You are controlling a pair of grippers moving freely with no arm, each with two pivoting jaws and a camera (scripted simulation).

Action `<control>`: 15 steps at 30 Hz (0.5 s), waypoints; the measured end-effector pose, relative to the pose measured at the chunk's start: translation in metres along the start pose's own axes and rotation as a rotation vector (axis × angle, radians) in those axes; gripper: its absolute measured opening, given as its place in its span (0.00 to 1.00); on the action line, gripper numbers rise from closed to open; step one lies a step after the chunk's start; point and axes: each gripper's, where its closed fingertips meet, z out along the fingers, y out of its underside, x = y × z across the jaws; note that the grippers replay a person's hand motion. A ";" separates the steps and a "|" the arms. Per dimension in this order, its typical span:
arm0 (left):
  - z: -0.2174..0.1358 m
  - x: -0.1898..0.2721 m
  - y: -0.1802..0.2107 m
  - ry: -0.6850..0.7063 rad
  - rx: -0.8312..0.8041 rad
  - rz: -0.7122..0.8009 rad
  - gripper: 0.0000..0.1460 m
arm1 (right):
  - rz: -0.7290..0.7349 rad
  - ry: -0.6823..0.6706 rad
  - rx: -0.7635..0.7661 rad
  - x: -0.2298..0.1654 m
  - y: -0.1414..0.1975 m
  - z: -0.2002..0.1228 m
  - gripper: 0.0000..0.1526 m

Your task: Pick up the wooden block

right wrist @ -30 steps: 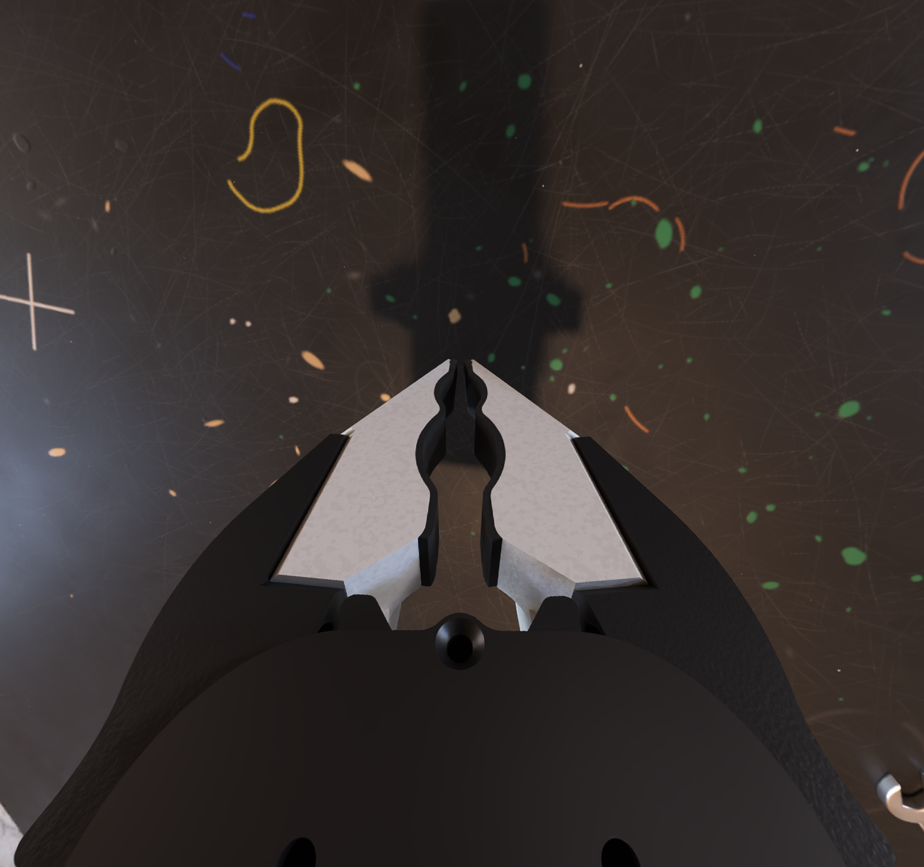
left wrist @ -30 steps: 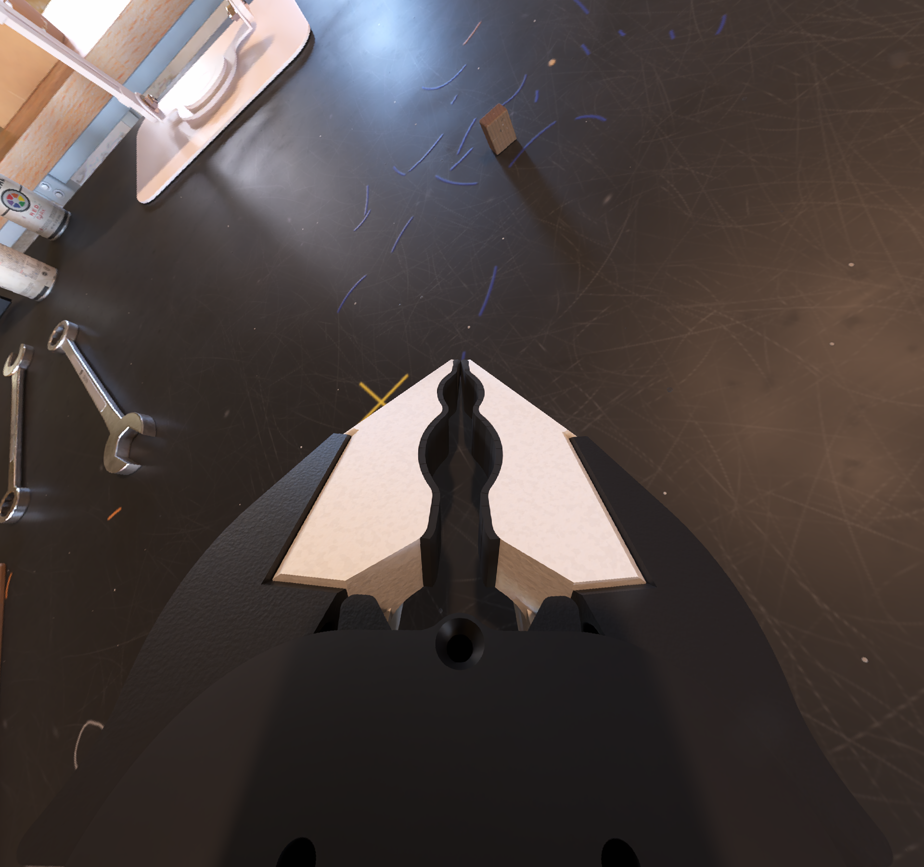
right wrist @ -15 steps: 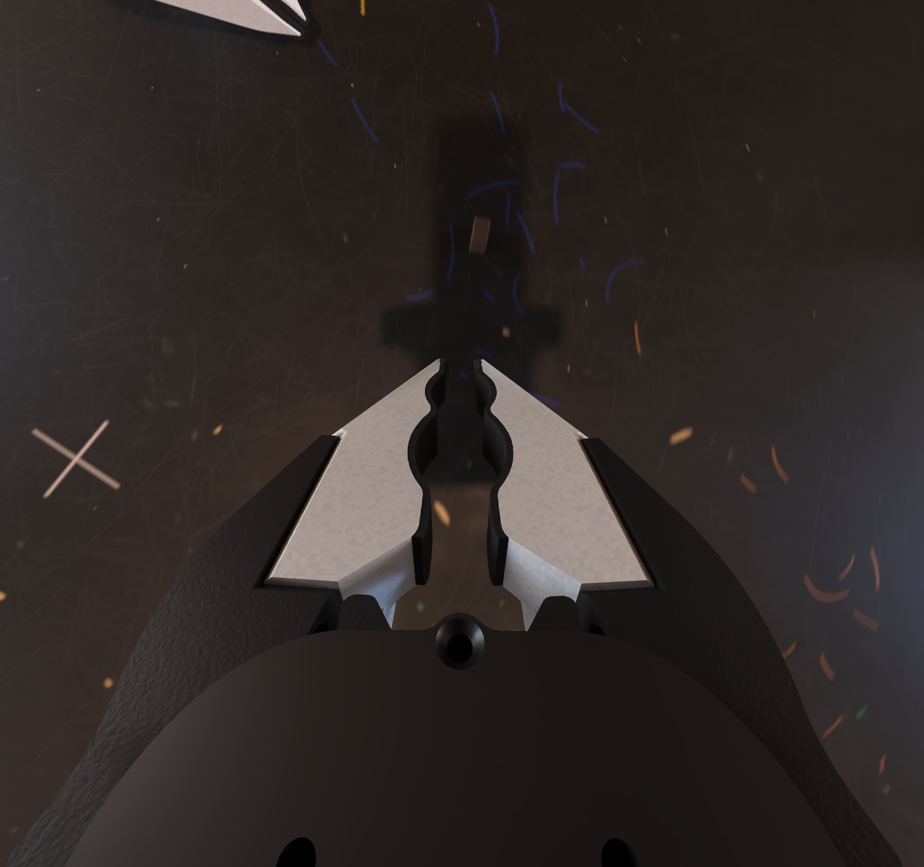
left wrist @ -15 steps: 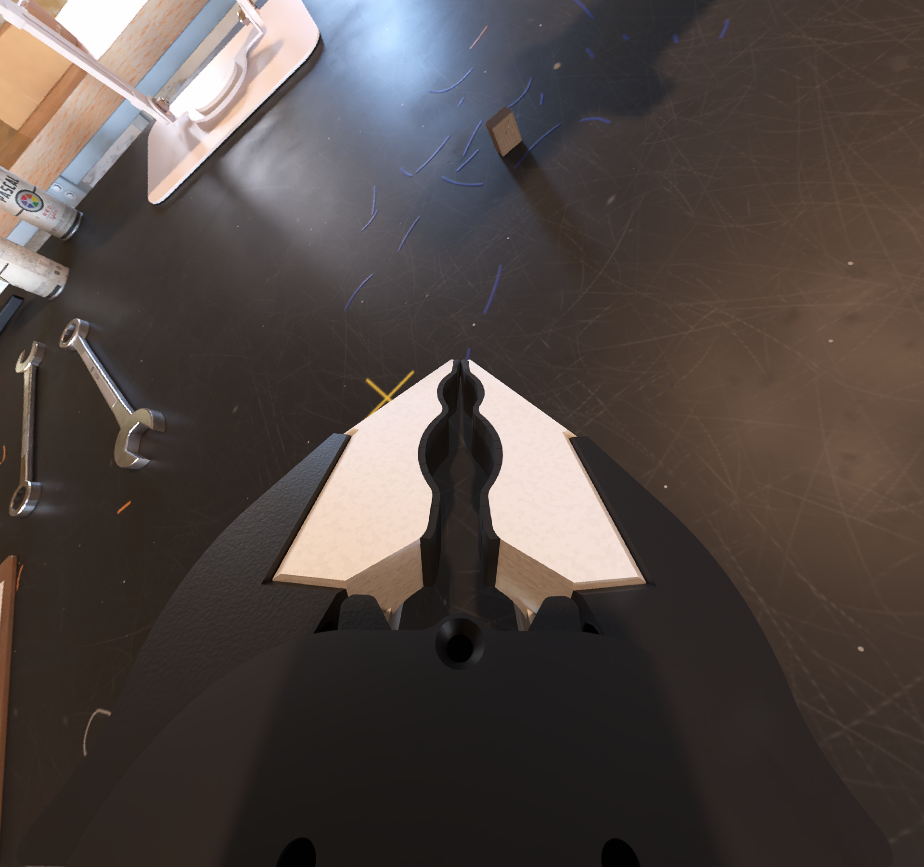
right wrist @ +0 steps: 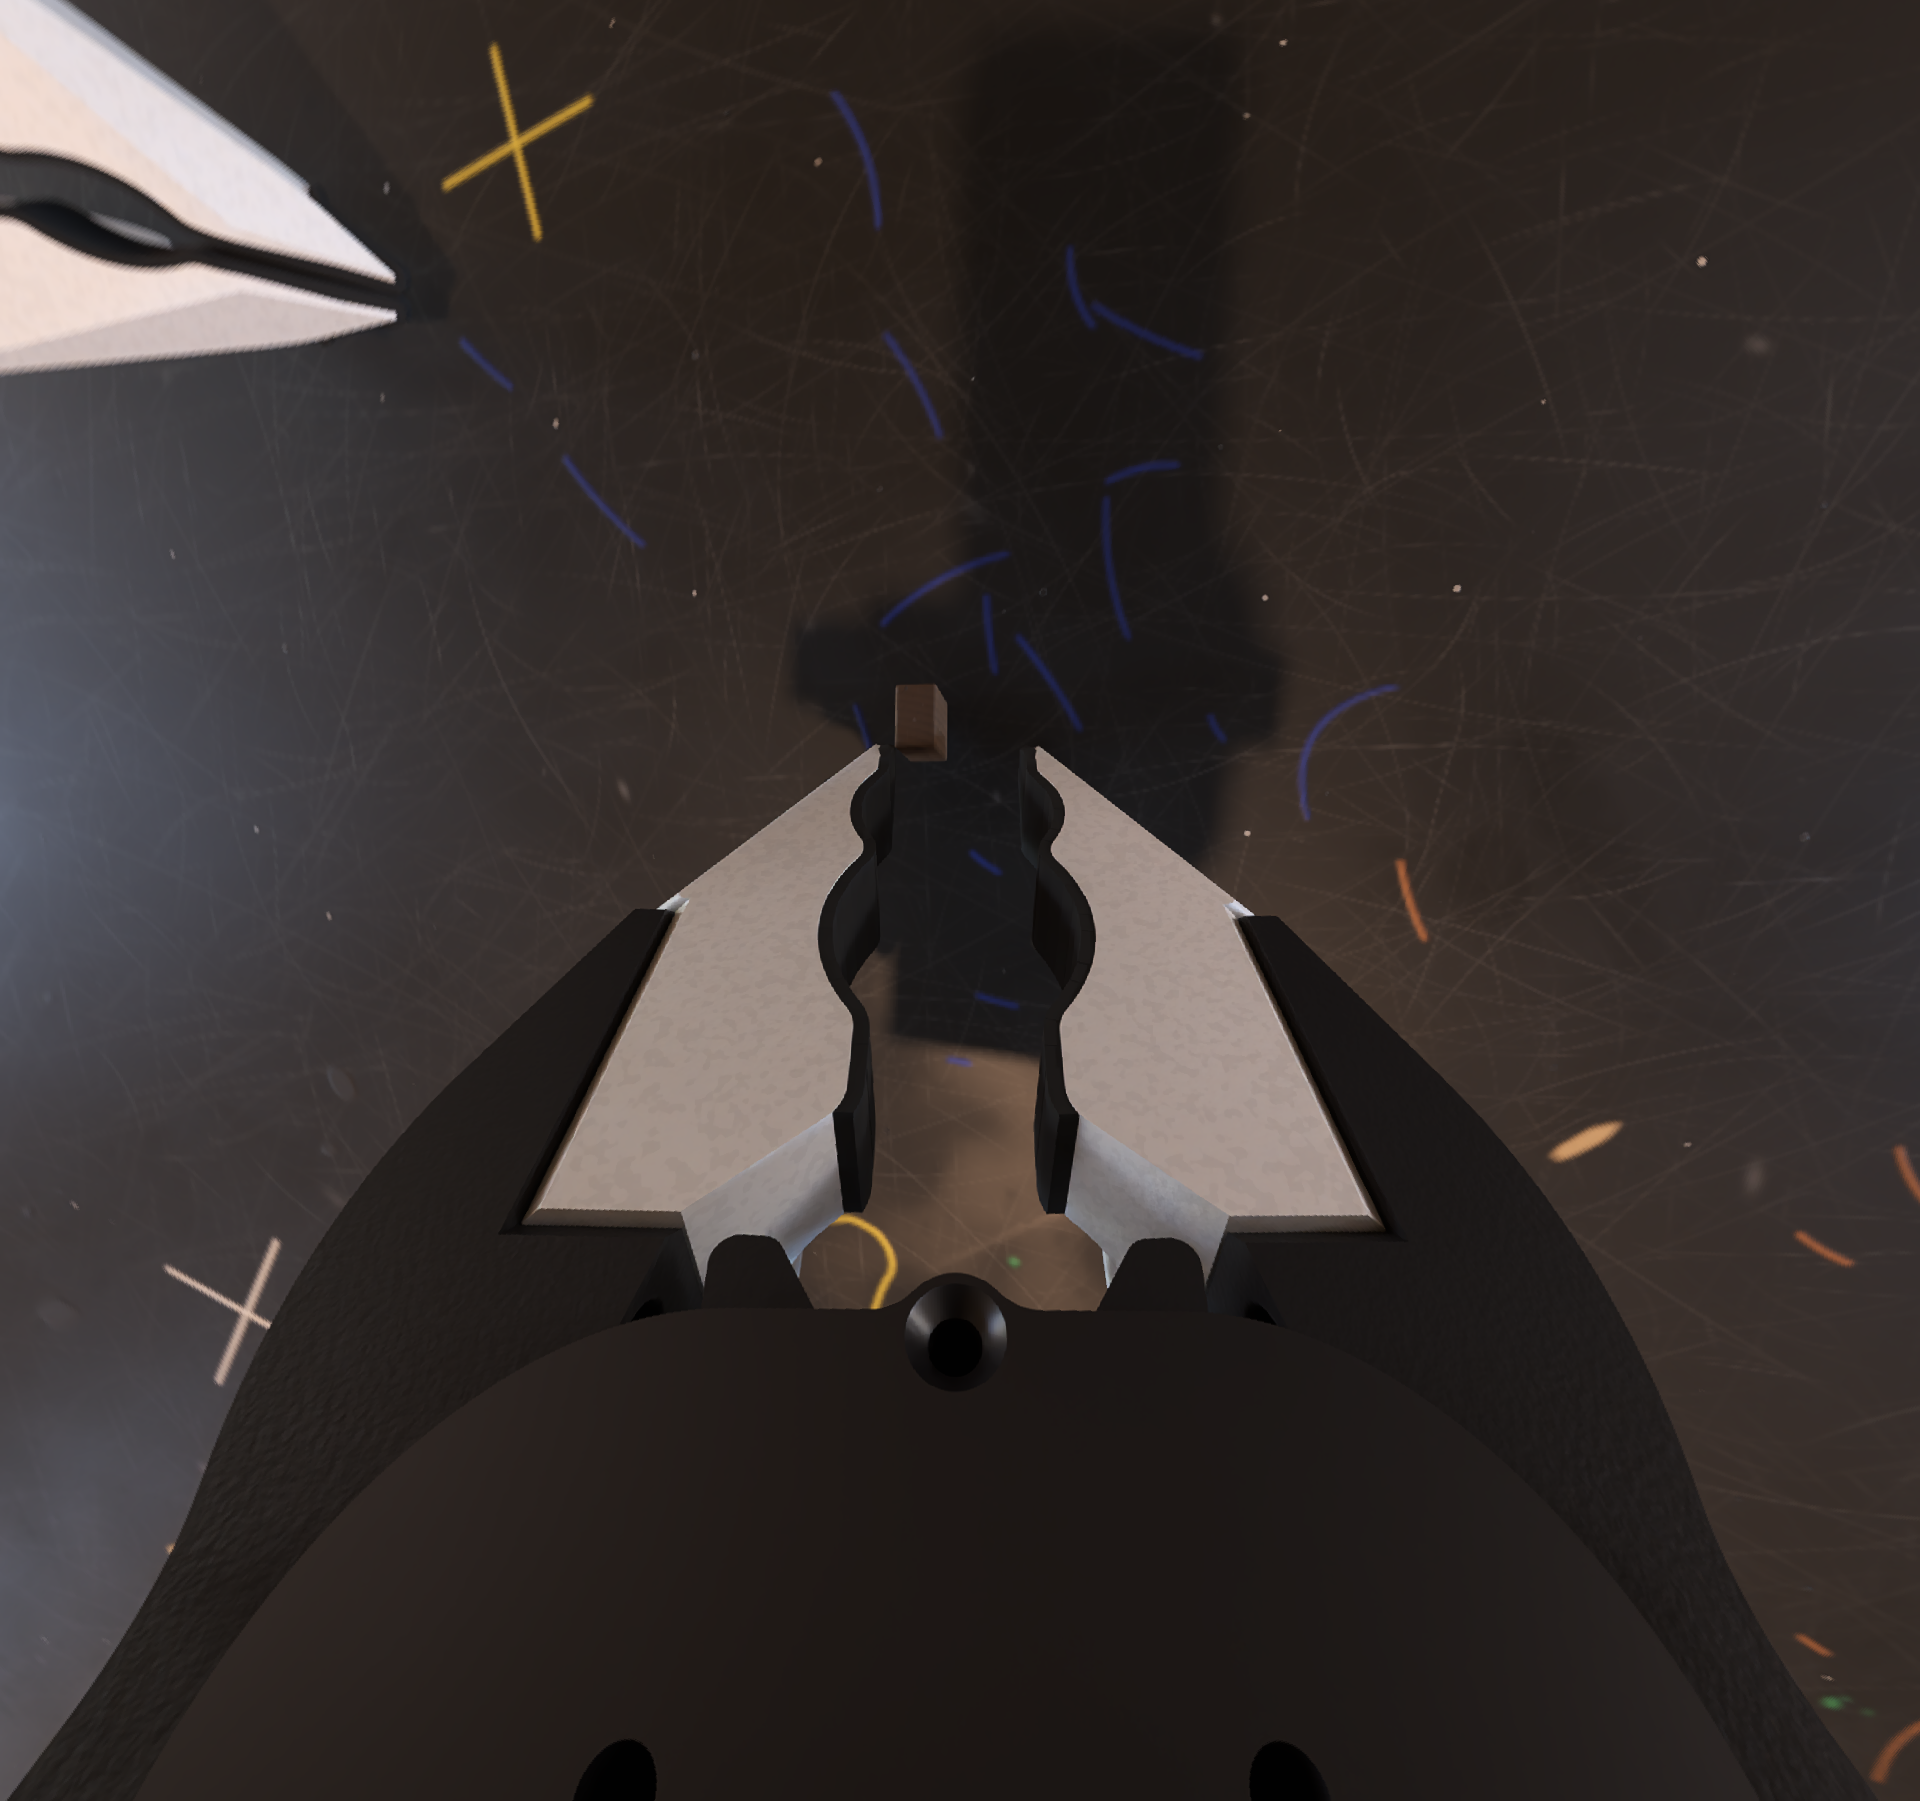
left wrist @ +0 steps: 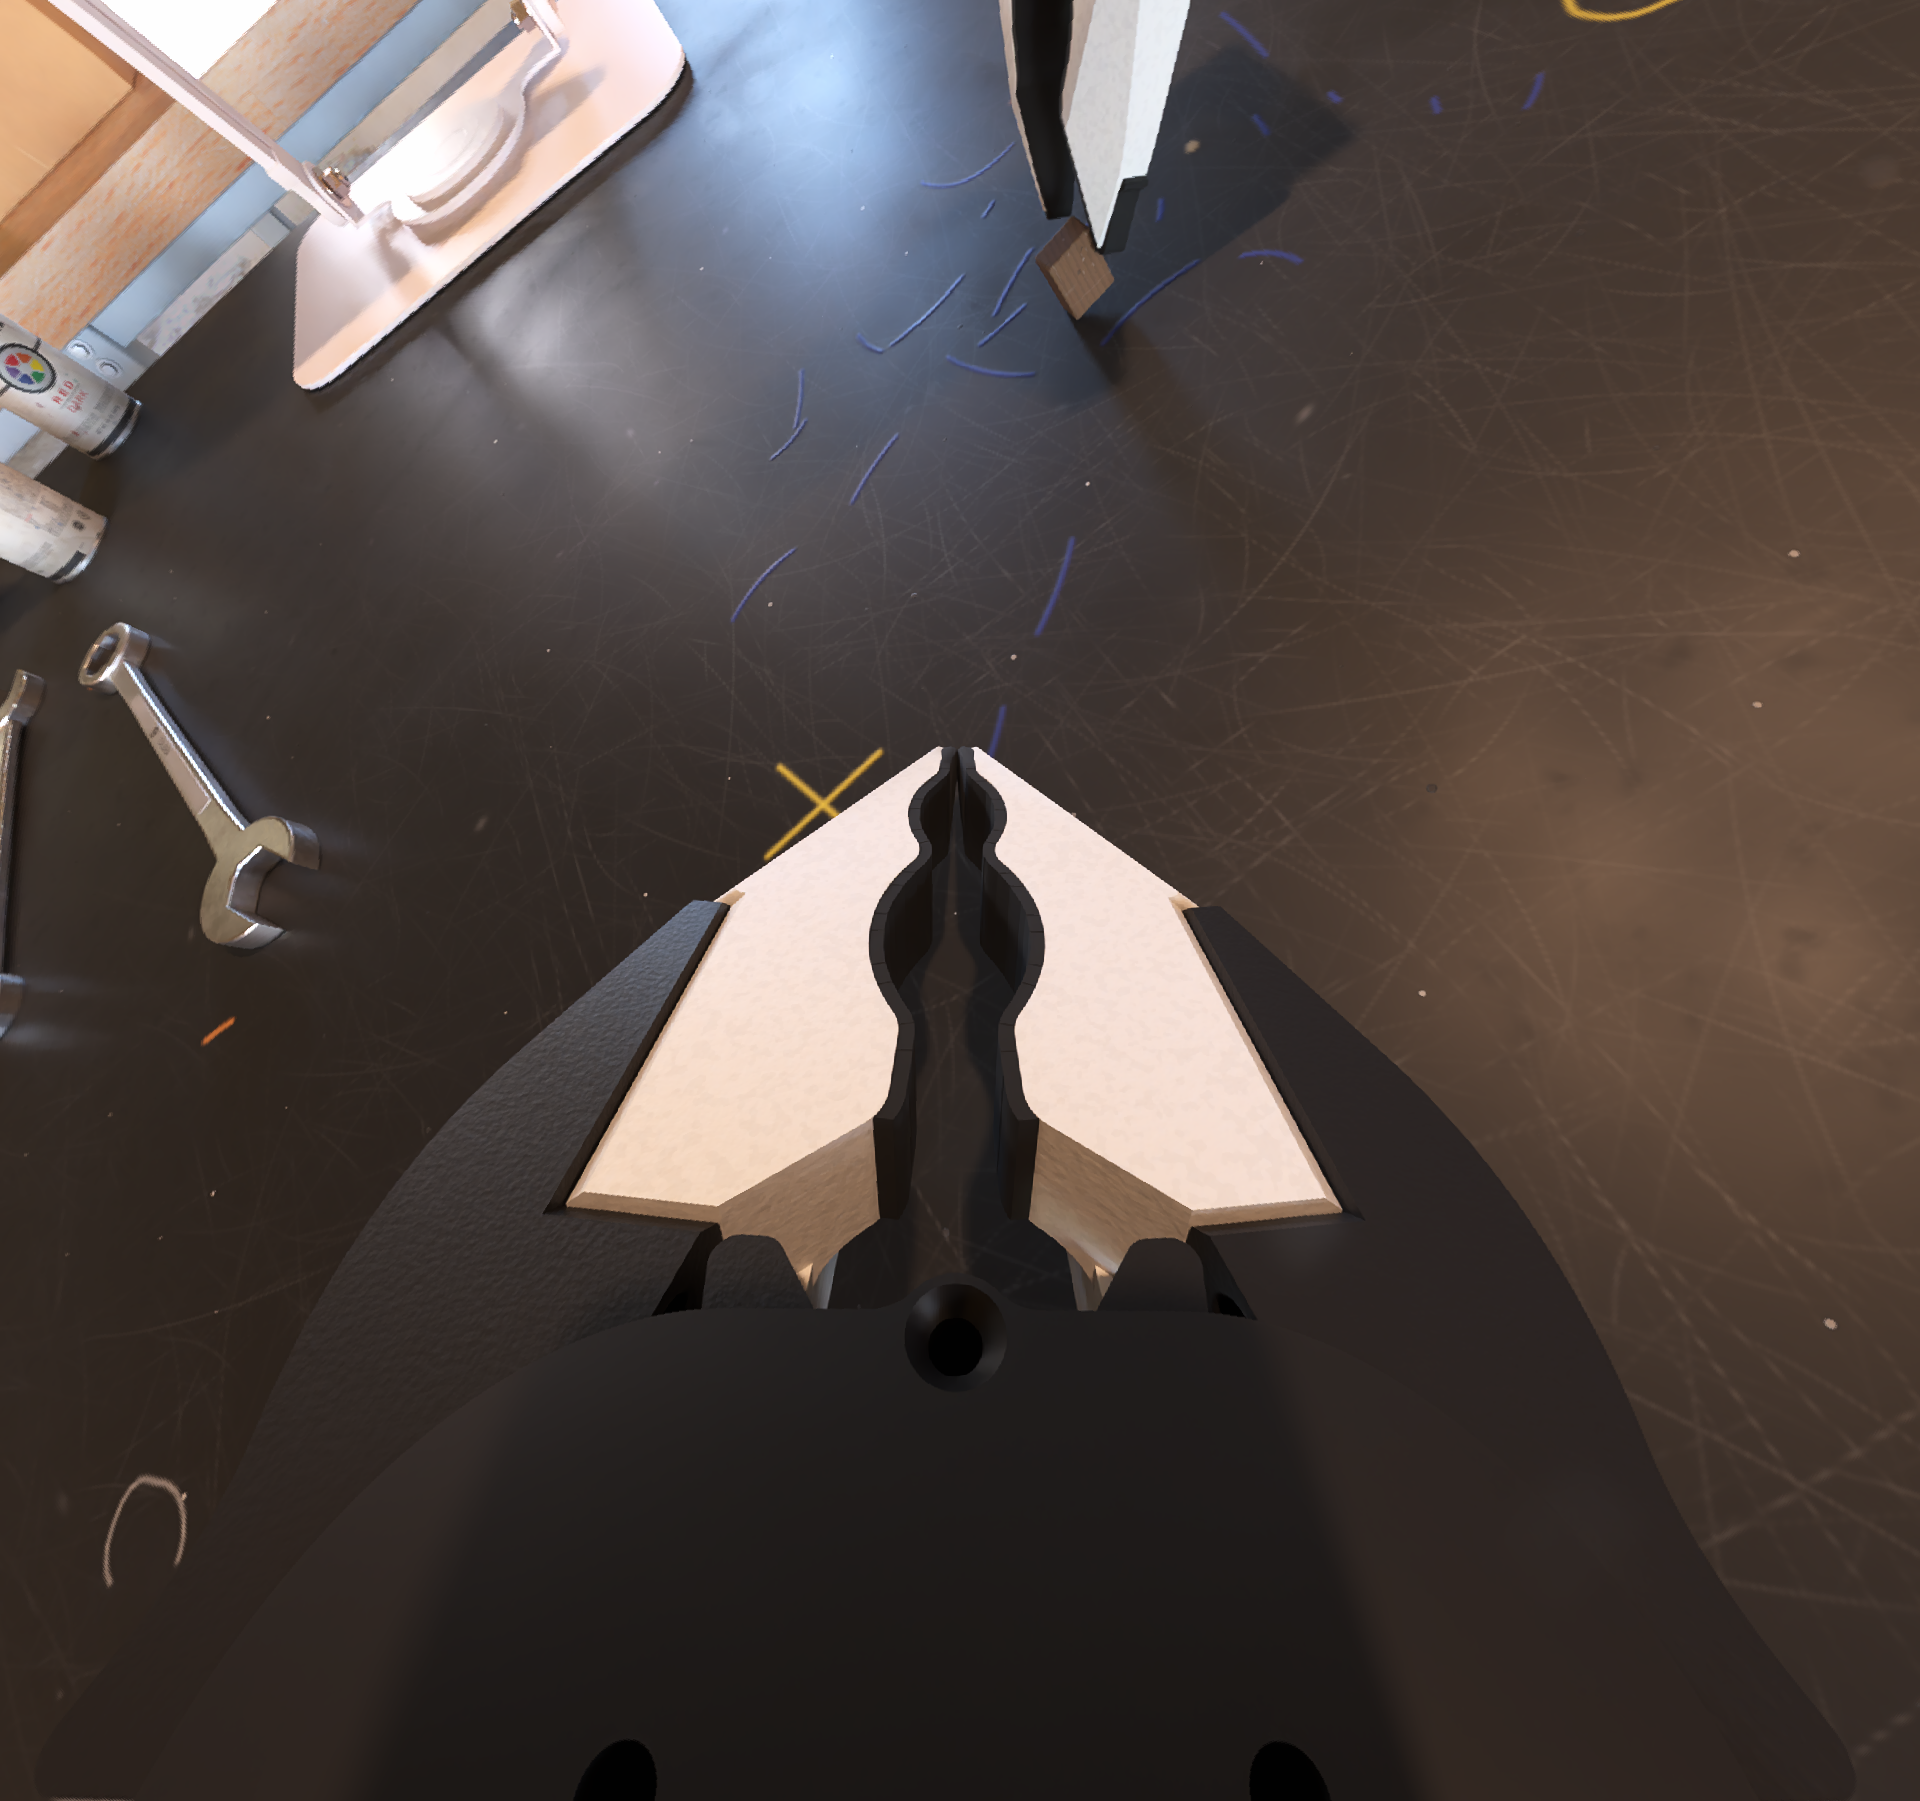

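The small wooden block stands on the dark scratched table, far ahead of my left gripper, which is shut and empty. My right gripper is open. In the right wrist view the block sits just beyond its tips, close to the left fingertip, and is not between the fingers. In the left wrist view the right gripper comes down from the top edge with its tips right at the block. The left gripper also shows in the right wrist view, at the upper left.
Two wrenches lie at the left. A white stand base, two cans and a wooden shelf are at the far left. A yellow cross is painted beside the left tips.
My right gripper has moved across the table to the block and opened its fingers. It now shows in the left wrist view. The left gripper has hardly moved and stays shut.
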 end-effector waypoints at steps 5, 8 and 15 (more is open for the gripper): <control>0.001 0.000 0.001 0.009 -0.002 -0.011 0.00 | 0.088 -0.016 0.010 0.000 -0.006 0.004 0.16; 0.001 -0.001 0.002 0.008 0.000 -0.015 0.00 | 0.102 -0.010 -0.003 0.001 -0.006 0.005 0.14; 0.000 -0.003 0.001 0.004 0.003 -0.016 0.00 | 0.044 0.058 -0.035 -0.002 -0.001 0.004 0.17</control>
